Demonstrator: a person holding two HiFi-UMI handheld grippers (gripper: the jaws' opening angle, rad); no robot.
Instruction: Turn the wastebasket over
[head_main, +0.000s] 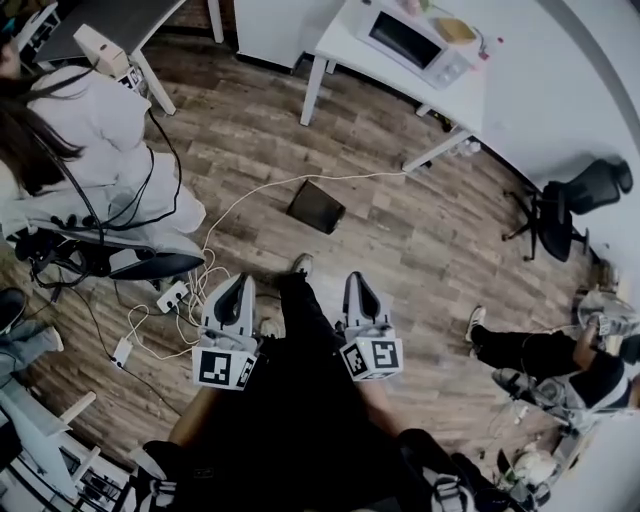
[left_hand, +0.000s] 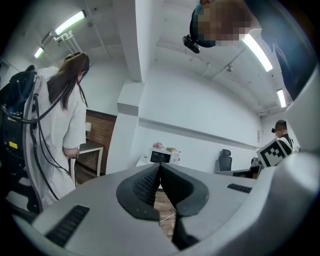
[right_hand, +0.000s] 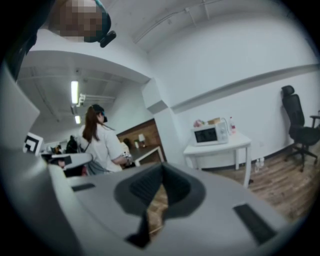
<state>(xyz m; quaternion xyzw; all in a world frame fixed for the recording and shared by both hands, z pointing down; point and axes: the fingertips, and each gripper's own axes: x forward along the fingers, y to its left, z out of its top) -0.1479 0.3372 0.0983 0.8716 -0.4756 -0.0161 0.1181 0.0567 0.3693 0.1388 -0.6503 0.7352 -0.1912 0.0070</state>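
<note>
A dark, square-sided wastebasket (head_main: 316, 206) stands on the wooden floor ahead of me, near a white cable. I cannot tell from above which way up it is. My left gripper (head_main: 238, 283) and right gripper (head_main: 357, 281) are held side by side at waist height, well short of the basket, pointing toward it. Both are shut with nothing between the jaws. In the left gripper view the left gripper's (left_hand: 159, 168) dark pads meet along a line. The right gripper view shows the right gripper's (right_hand: 162, 173) pads touching as well. The basket is hidden in both gripper views.
A white table (head_main: 345, 52) with a microwave (head_main: 414, 40) stands beyond the basket. A person in a white coat (head_main: 95, 120) sits at the left, with cables and a power strip (head_main: 172, 296) on the floor. An office chair (head_main: 568, 205) and a seated person (head_main: 545, 355) are at the right.
</note>
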